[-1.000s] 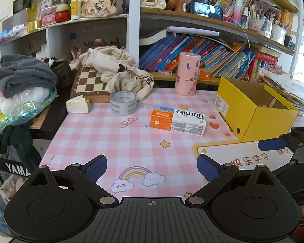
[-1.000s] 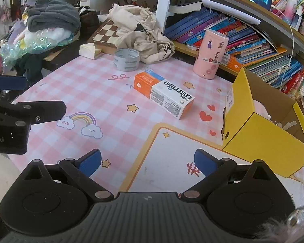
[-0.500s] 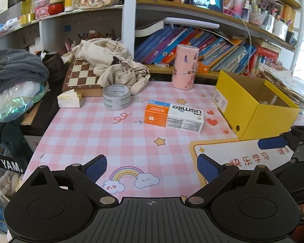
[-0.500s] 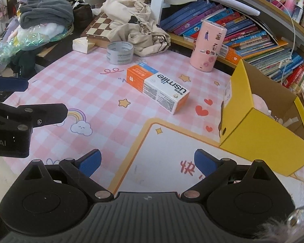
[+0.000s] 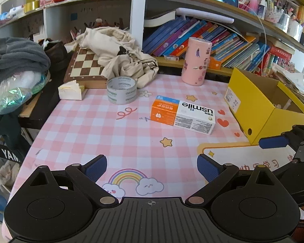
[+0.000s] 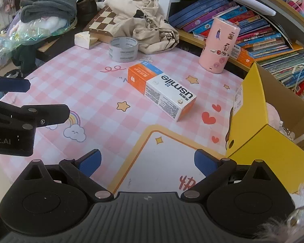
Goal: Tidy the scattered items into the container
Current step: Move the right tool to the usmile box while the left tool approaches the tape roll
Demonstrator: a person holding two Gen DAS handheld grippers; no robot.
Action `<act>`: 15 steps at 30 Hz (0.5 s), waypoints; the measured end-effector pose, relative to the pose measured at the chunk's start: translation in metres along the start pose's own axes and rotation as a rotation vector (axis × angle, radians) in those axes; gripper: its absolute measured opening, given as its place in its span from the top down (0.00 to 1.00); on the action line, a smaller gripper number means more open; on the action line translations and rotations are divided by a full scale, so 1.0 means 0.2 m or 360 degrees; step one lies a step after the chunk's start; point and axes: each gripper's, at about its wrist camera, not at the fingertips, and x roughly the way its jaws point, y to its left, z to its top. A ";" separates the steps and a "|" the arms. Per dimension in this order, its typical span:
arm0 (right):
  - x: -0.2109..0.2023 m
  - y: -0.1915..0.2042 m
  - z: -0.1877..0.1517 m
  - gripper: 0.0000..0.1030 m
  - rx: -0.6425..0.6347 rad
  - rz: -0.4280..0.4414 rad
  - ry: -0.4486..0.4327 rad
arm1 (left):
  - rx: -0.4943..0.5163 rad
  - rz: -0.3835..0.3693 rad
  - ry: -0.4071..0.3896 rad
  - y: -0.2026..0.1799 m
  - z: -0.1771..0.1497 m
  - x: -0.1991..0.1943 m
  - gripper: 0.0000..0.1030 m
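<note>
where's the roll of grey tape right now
The grey tape roll stands on the pink checked mat at its far left in both views, just in front of the chessboard and beside the cream cloth bag.

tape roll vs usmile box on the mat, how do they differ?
The tape roll is a grey ring standing on its flat end; the usmile box is a long orange-and-white carton lying flat. The roll sits by the chessboard, the box nearer the yellow bin. Both rest on the pink mat, untouched by either claw.
</note>
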 end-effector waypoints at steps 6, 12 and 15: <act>0.07 -0.04 0.04 0.04 -0.0033 0.0008 0.0013 | -0.0022 0.0002 0.0035 0.00 0.03 0.09 0.05; 0.15 -0.06 0.11 0.04 -0.0087 0.0026 0.0010 | -0.0064 0.0024 0.0050 0.02 0.09 0.19 0.05; 0.20 -0.07 0.14 0.04 -0.0113 0.0040 0.0020 | -0.0079 0.0032 0.0056 0.03 0.12 0.24 0.05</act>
